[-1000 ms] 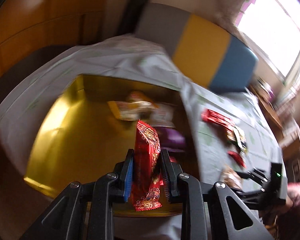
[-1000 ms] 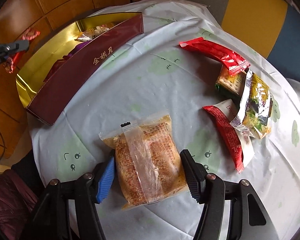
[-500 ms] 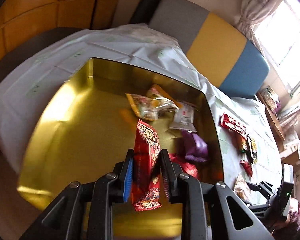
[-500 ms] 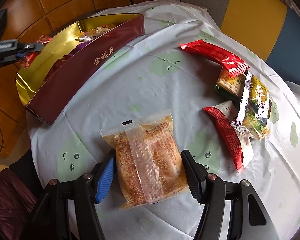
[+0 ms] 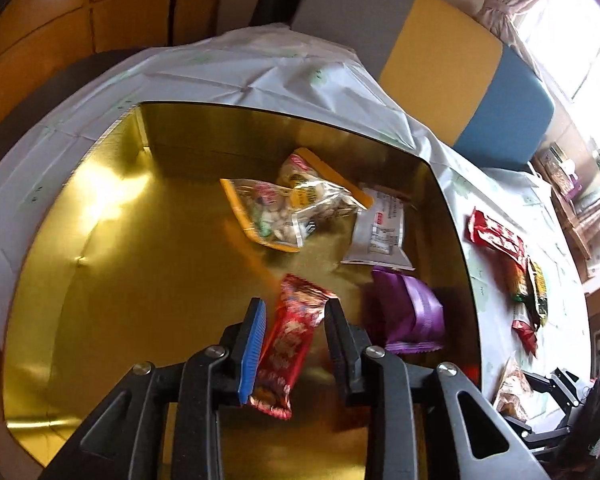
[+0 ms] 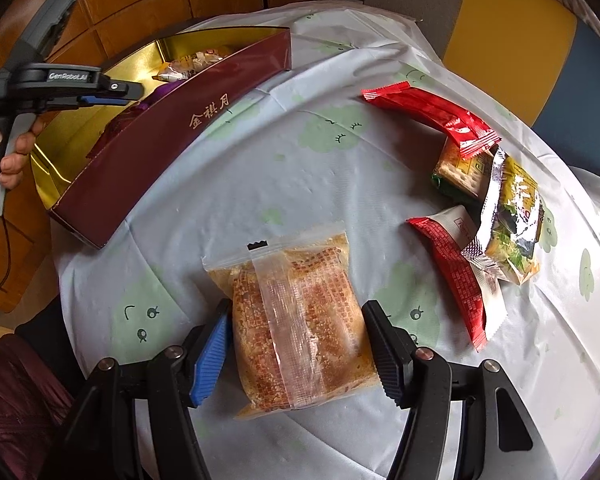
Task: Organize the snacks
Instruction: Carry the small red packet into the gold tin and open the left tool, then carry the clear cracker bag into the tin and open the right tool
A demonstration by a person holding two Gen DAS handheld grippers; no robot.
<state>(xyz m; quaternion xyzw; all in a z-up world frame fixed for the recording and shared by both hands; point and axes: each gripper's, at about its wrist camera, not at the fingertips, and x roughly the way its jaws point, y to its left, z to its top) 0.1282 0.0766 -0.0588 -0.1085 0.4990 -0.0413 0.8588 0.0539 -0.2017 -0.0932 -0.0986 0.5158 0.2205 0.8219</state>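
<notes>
My left gripper [image 5: 295,304] hovers over the gold-lined box [image 5: 140,260], pointing down into it. Its jaws are opening, and a red snack packet [image 5: 288,344] hangs tilted and blurred between them, with gaps at the pads. In the right wrist view the same gripper [image 6: 112,92] reaches over the maroon box wall [image 6: 180,132], held by a person's hand [image 6: 12,152]. My right gripper [image 6: 297,308] is low over the table, shut on the sides of a clear bag of brown crispy cake [image 6: 300,280] that lies flat on the cloth.
In the box lie a purple packet [image 5: 408,312], clear nut bags [image 5: 276,208] and a white packet [image 5: 380,228]. On the cloth to the right are a long red packet [image 6: 432,116], crackers [image 6: 460,168], a yellow-green pack [image 6: 516,216] and a red-white packet [image 6: 460,276]. A cushioned bench [image 5: 440,72] stands behind.
My left gripper has moved in over the box and sunk lower. Its jaws have widened, and the red packet has tipped loose between them. The right gripper and its bag have stayed still.
</notes>
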